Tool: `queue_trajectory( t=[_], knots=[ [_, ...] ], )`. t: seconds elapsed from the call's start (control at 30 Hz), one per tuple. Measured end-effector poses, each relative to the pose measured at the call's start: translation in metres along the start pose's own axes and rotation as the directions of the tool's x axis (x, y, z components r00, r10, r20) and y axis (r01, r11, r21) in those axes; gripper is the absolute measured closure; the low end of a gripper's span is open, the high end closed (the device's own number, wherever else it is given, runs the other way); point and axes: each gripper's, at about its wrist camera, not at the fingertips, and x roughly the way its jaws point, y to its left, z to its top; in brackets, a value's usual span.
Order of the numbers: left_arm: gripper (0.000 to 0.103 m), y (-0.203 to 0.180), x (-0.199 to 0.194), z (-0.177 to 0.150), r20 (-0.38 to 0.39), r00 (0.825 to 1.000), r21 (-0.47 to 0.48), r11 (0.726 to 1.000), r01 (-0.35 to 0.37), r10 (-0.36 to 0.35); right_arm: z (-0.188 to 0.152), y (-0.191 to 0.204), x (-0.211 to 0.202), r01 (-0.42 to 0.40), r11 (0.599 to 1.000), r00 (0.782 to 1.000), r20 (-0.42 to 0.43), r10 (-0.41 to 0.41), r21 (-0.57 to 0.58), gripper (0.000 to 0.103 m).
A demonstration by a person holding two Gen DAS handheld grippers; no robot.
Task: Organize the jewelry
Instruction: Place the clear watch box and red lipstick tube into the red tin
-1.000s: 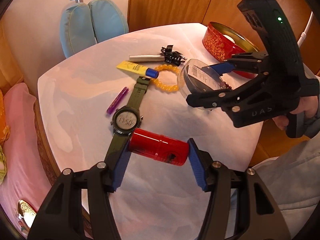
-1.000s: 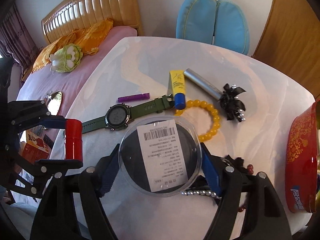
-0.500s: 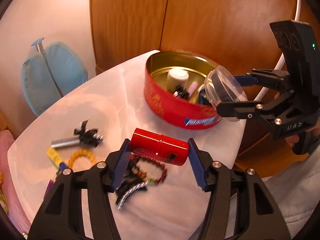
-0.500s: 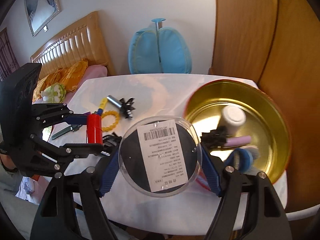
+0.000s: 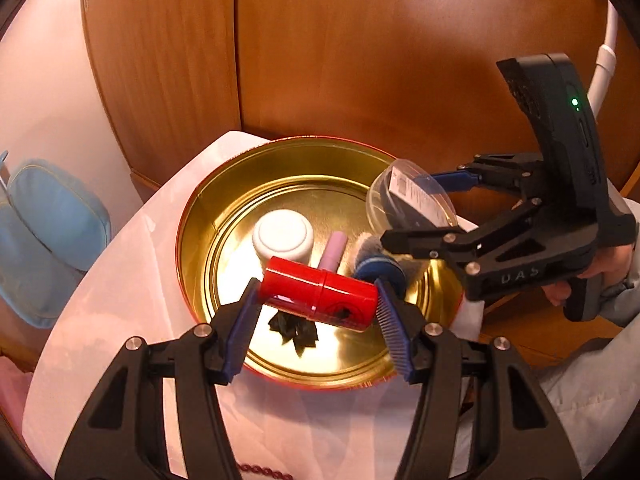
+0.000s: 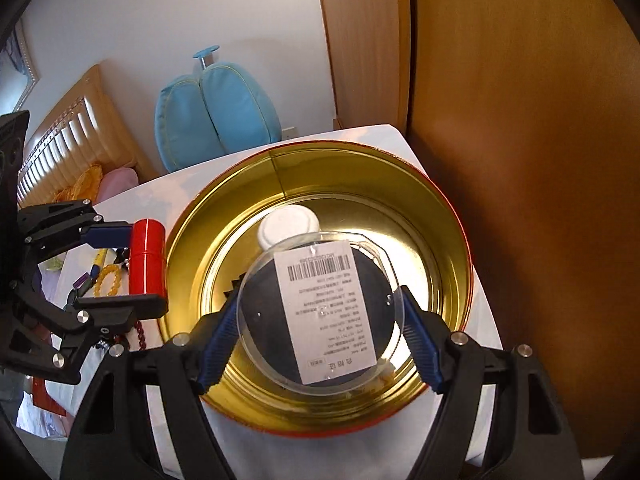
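a red cylindrical canister (image 5: 318,295) is clamped end to end between the blue pads of the left hand-held gripper (image 5: 316,320), lying crosswise and held above the round gold-lined tin with a red outer wall (image 5: 200,216). a clear round plastic case with a white barcode label (image 6: 320,316) is clamped by its rim in the right hand-held gripper (image 6: 320,336), also held over the open tin. the tin is set on the white-covered table (image 5: 120,280), close to a brown wooden panel (image 5: 360,60). inside the tin are seen a white round-capped jar (image 5: 283,236), a pale pink tube (image 5: 333,250), a blue and grey fuzzy item (image 5: 378,270) and a dark spiky piece (image 5: 294,330) on the tin floor. in the right wrist view, a yellow beaded bracelet (image 6: 107,280), a small purple tube (image 6: 81,282) and dark red beads (image 6: 140,334) are seen on the table beside the tin, behind the left hand-held gripper. a light blue cushion-like object (image 6: 216,114) is placed beyond the table.
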Motion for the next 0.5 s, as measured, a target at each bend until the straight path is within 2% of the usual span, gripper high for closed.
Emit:
queue_trajectory(
  t=[0.1,0.13,0.23,0.4,0.5],
  knots=[
    [0.046,0.009,0.023,0.011,-0.018,1.000,0.021,1.000,0.019,-0.019,0.019,-0.008,0.033,0.039,0.999,0.996,-0.078,-0.040,-0.019,0.027],
    [0.046,0.011,0.029,0.014,-0.033,0.999,0.028,1.000,0.006,-0.005,0.024,-0.013,0.042,0.050,0.999,0.993,-0.102,-0.051,-0.015,0.027],
    [0.046,0.017,0.041,0.014,-0.069,0.998,0.051,0.999,0.013,-0.009,0.037,-0.019,0.068,0.085,0.996,0.979,-0.187,-0.088,-0.020,0.027],
    [0.046,0.021,0.042,0.011,-0.069,0.997,0.050,0.998,0.028,-0.025,0.048,-0.018,0.089,0.087,0.994,0.963,-0.251,-0.101,-0.064,0.027],
    [0.046,0.022,0.042,0.010,-0.072,0.997,0.038,0.999,0.029,-0.026,0.047,-0.027,0.098,0.064,0.997,0.953,-0.294,-0.071,-0.033,0.027]
  ],
)
